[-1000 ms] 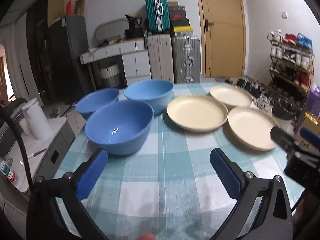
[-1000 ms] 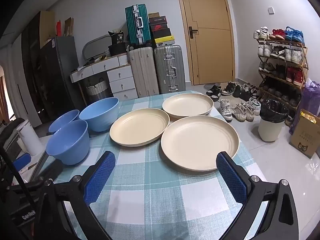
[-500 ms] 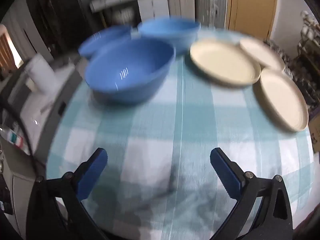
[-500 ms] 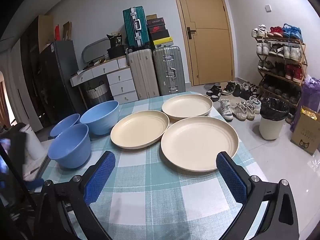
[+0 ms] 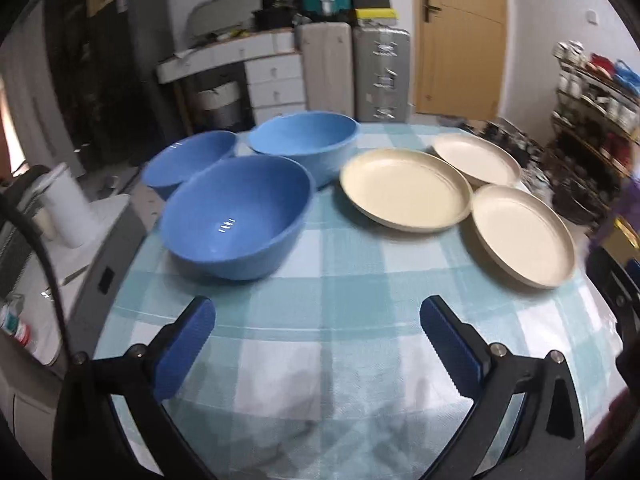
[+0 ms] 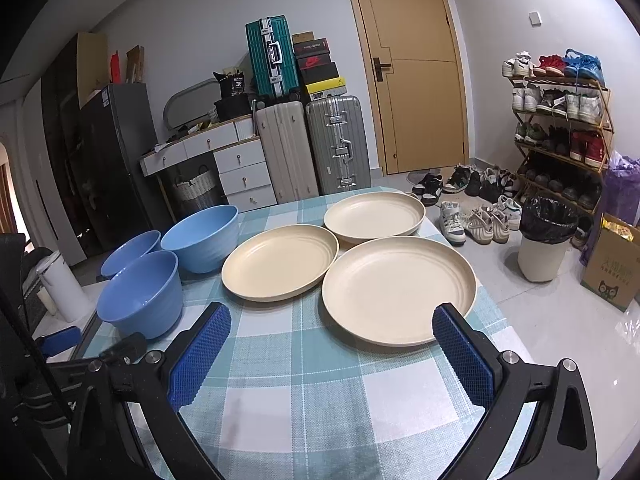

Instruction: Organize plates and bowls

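Note:
Three blue bowls stand on the left of the checked table: a near bowl [image 5: 240,216] [image 6: 142,294], a far left bowl [image 5: 188,158] [image 6: 130,250] and a far bowl [image 5: 306,140] [image 6: 202,234]. Three cream plates lie on the right: a middle plate [image 5: 404,190] [image 6: 280,260], a far plate [image 5: 476,158] [image 6: 374,214] and a near plate [image 5: 522,232] [image 6: 398,288]. My left gripper [image 5: 316,332] is open and empty, short of the near bowl. My right gripper [image 6: 332,344] is open and empty, just short of the near plate.
The table [image 6: 320,400] has a teal and white checked cloth. Left of it are a white container [image 5: 68,204] and a low counter. Suitcases [image 6: 312,148], drawers and a door stand behind. A shoe rack [image 6: 560,120], bin [image 6: 544,240] and box are on the right.
My left gripper swung downward over the table and came back up facing the bowls and plates, a little higher than before. My right gripper has barely moved. Nothing on the table has moved.

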`<action>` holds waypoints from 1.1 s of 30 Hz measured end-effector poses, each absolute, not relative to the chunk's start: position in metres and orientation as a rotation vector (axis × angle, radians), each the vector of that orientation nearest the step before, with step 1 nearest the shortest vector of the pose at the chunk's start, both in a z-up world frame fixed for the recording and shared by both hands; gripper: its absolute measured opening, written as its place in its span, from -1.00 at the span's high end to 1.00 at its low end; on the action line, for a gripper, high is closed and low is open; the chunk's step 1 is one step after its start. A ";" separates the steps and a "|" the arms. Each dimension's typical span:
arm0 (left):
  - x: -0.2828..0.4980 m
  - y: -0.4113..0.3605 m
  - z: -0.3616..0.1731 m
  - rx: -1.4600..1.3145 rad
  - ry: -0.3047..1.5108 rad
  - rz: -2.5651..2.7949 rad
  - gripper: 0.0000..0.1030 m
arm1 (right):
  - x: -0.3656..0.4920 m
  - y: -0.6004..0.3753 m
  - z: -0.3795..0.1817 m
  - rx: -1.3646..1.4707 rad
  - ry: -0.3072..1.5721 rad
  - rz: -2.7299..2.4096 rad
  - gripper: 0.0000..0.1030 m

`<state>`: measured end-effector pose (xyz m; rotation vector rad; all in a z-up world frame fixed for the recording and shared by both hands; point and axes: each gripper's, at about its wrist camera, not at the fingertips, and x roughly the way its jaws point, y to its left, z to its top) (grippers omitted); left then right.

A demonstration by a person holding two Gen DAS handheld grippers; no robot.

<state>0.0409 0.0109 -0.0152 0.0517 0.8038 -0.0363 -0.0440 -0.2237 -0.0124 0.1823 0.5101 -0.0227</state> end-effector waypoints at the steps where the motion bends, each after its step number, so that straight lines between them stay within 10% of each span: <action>1: 0.041 0.007 -0.015 0.050 0.818 -0.042 -1.00 | -0.044 -0.224 -0.012 0.181 0.510 -0.023 -0.99; 33: 0.003 0.027 0.019 -0.083 0.614 0.019 -1.00 | -0.049 -0.214 -0.011 0.091 0.507 -0.027 -0.99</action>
